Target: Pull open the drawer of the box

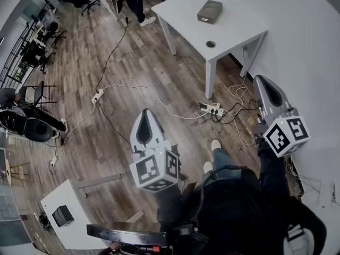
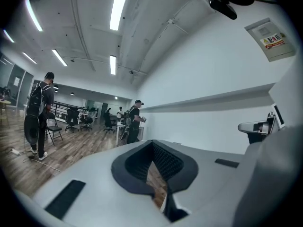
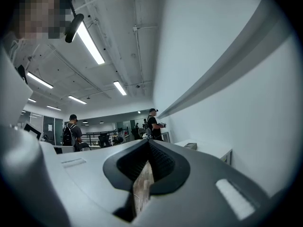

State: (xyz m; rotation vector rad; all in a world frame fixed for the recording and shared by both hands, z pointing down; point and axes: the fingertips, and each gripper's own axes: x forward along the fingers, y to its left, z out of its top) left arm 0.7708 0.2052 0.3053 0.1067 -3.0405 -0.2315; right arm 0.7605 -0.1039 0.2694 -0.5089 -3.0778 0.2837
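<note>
Box [image 1: 210,11] on table [image 1: 180,16], upper centre, well apart from L gripper [image 1: 147,112] & R gripper [image 1: 260,79], both closed, empty; prob. light, rigid, slides: brace body, pull drawer front.

Left tool [image 1: 146,115], right tool [image 1: 260,82]: grey shells, black pads [image 1: 142,134], marker cubes [image 1: 154,170]; dark sleeves [image 1: 271,170].

A small, flat, dark grey box [image 1: 210,11] is shown at 1 o'clock, lying on a white table [image 1: 234,33]. Its drawer cannot be made out.
</note>
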